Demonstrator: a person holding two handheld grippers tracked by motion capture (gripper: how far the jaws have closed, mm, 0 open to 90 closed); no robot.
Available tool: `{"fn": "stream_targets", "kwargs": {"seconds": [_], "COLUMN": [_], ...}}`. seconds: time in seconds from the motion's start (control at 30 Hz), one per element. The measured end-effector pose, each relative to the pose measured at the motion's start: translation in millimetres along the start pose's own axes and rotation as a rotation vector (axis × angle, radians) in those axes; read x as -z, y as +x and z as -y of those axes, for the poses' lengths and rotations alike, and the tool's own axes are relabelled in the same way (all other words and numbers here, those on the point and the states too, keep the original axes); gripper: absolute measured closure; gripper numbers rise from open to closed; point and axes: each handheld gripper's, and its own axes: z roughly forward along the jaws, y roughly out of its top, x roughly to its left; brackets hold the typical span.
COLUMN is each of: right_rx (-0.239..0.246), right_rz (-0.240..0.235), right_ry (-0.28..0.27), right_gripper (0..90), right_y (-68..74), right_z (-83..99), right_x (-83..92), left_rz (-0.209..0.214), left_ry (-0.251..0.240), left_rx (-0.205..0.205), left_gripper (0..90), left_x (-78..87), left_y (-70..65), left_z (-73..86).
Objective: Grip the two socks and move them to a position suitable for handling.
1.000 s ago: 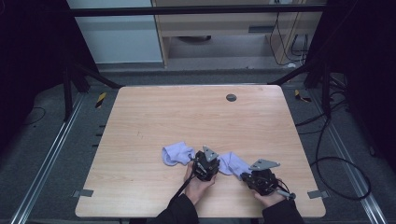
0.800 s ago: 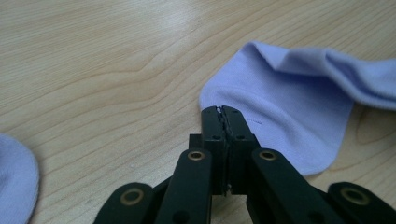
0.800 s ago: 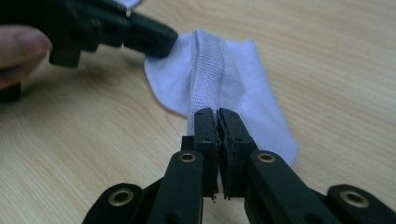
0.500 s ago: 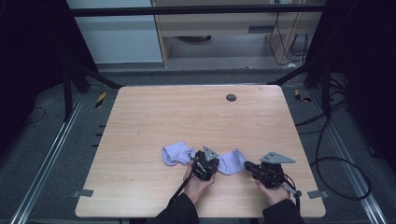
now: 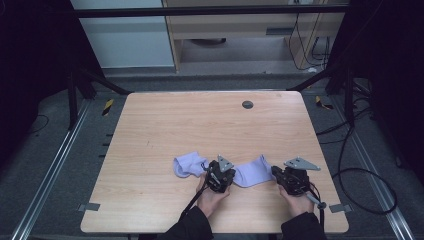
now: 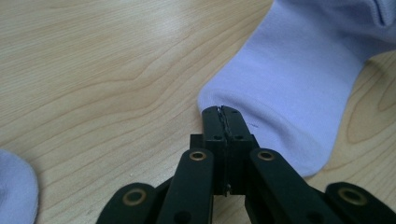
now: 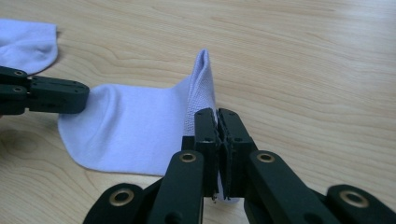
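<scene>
Two lavender socks lie near the front of the wooden table [image 5: 165, 125]. One sock [image 5: 254, 171] is stretched between my grippers. My left gripper [image 5: 233, 176] is shut on its toe end; in the left gripper view the closed jaws [image 6: 223, 112] pinch the edge of the sock [image 6: 299, 79]. My right gripper [image 5: 274, 173] is shut on the cuff, which stands up as a fold above the jaws [image 7: 217, 116] while the rest of the sock [image 7: 135, 128] lies flat. The other sock [image 5: 188, 164] lies crumpled just left of the left gripper.
A small dark round disc [image 5: 247, 104] sits near the table's far edge. Grey tape tabs mark the front corners [image 5: 89, 206]. Metal frame rails and cables run along the floor on both sides. The table's front edge is close behind both hands.
My right gripper has moved to the right and a little up with the cuff, drawing the sock out longer. The left gripper has stayed in place at the toe.
</scene>
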Motion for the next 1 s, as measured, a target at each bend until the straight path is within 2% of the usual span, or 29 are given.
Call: {"fn": "stream_targets", "kwargs": {"seconds": [0.13, 0.3, 0.47, 0.57, 0.6, 0.67, 0.7, 0.73, 0.77, 0.8, 0.87, 0.9, 0.93, 0.97, 1.0], "right_rx": [-0.013, -0.027, -0.042, -0.031, -0.021, -0.018, -0.001, -0.002, -0.002, 0.003, 0.009, 0.009, 0.001, 0.001, 0.012], "right_rz": [0.022, 0.090, 0.126, 0.153, 0.160, 0.161, 0.167, 0.167, 0.167, 0.162, 0.155, 0.155, 0.142, 0.142, 0.121], "right_ry": [0.009, 0.039, 0.075, 0.098, 0.107, 0.103, 0.083, 0.069, 0.069, 0.041, 0.016, 0.016, 0.009, 0.009, 0.002], "right_gripper": [87.5, 87.2, 86.5, 81.4, 74.3, 71.3, 65.5, 62.8, 62.8, 59.8, 57.4, 57.4, 54.9, 54.9, 52.6], "right_y": [-1.8, -6.9, -8.9, -8.5, -8.4, -8.1, -8.6, -8.6, -8.6, -8.9, -9.2, -9.2, -8.7, -8.7, -8.2], "right_z": [0.9, 1.9, 4.6, 6.9, 8.3, 9.1, 9.4, 9.0, 9.0, 7.7, 6.5, 6.5, 5.2, 5.2, 4.1], "right_x": [2.0, 0.0, 1.2, 2.7, 3.1, 3.3, 4.1, 4.7, 4.7, 6.4, 7.8, 7.8, 8.7, 8.7, 9.0], "left_rz": [-0.004, -0.006, -0.002, 0.007, 0.010, 0.020, 0.020, 0.020, 0.020, 0.019, 0.014, 0.014, 0.003, 0.003, -0.006], "left_ry": [0.000, 0.007, 0.008, 0.006, 0.005, -0.008, -0.028, -0.034, -0.034, -0.041, -0.054, -0.054, -0.062, -0.062, -0.067], "left_rx": [-0.004, -0.010, -0.018, -0.017, -0.017, -0.017, -0.014, -0.013, -0.013, -0.011, -0.012, -0.012, -0.018, -0.018, -0.014], "left_gripper": [89.3, 89.3, 89.0, 87.4, 79.7, 76.6, 69.3, 66.1, 63.3, 60.8, 56.5, 54.5, 52.1, 49.7, 48.5], "left_x": [-1.3, -5.8, -7.9, -7.7, -6.4, -1.4, 5.7, 9.7, 9.7, 13.8, 26.9, 26.9, 36.3, 36.3, 45.8], "left_y": [-0.6, -4.8, -7.1, -7.0, -6.3, -4.1, -0.2, 2.6, 2.6, 5.8, 17.4, 17.4, 26.5, 26.5, 36.4], "left_z": [-0.9, -3.7, -4.9, -5.4, -5.8, -7.2, -9.6, -11.0, -11.0, -12.3, -14.7, -14.7, -14.8, -14.8, -13.7]}}
